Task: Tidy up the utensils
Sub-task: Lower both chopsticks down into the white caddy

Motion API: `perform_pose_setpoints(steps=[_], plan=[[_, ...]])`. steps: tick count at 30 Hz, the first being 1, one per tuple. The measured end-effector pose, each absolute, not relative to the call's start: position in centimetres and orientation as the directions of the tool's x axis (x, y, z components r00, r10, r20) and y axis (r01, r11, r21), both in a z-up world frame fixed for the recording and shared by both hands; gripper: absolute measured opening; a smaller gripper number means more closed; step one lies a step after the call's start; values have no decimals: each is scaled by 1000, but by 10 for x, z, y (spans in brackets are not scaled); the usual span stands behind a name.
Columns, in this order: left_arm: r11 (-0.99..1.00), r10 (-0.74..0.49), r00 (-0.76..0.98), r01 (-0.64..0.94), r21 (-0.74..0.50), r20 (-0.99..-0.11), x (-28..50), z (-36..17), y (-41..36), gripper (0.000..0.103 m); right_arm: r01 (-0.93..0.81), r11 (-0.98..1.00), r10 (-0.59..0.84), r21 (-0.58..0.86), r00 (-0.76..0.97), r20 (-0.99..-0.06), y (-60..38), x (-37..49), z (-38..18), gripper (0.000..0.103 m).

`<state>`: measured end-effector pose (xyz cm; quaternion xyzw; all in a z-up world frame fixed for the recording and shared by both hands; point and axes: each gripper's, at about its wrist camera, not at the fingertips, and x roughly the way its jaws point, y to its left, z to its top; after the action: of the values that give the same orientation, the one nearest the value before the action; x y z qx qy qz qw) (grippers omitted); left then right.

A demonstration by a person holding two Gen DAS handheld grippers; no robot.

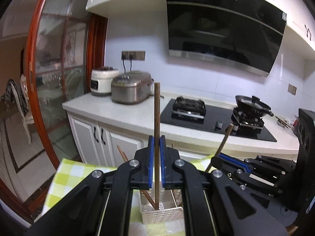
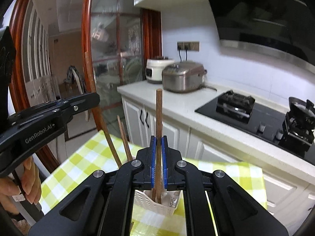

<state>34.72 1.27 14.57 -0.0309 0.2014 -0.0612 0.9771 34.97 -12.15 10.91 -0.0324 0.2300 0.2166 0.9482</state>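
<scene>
Left gripper point(image 1: 157, 140): blue-padded fingers point(image 1: 151, 157) clenched on a dark wooden chopstick point(image 1: 157, 108), held upright, its lower tip inside the white slotted basket point(image 1: 163, 215); right gripper point(image 2: 158, 140): fingers point(image 2: 153, 161) likewise clamped on a second brown chopstick point(image 2: 159, 114), near vertical, its foot among the sticks already standing in the same basket point(image 2: 151, 202). Further chopsticks point(image 2: 123, 137) lean against the basket's left side; basket rests on the yellow-green checked cloth point(image 2: 78, 157), in front of the kitchen counter point(image 1: 126, 116) with its rice cooker point(image 1: 130, 88) and hob point(image 1: 212, 122). Step in hand, as judged: insertion of a pair of chopsticks into the holder, both tips seemingly already below the rim. Next move calls for lowering each stick until it seats, then parting the fingers without tipping the light basket; whether the tips touch the bottom cannot be told.
</scene>
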Motion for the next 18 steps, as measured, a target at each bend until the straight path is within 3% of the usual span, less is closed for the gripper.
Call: perform_pose_setpoints(steps=[6, 9, 18], plan=[[993, -106, 884, 75, -87, -455, 374, 108, 16, 9, -421, 903, 401, 80, 763, -507, -120, 376, 81, 7], [995, -83, 883, 46, -91, -462, 382, 98, 24, 27, -425, 898, 417, 114, 741, -526, -119, 388, 69, 7], [996, -18, 899, -24, -91, -437, 356, 82, 53, 53, -393, 904, 420, 170, 735, -532, -130, 393, 52, 13]])
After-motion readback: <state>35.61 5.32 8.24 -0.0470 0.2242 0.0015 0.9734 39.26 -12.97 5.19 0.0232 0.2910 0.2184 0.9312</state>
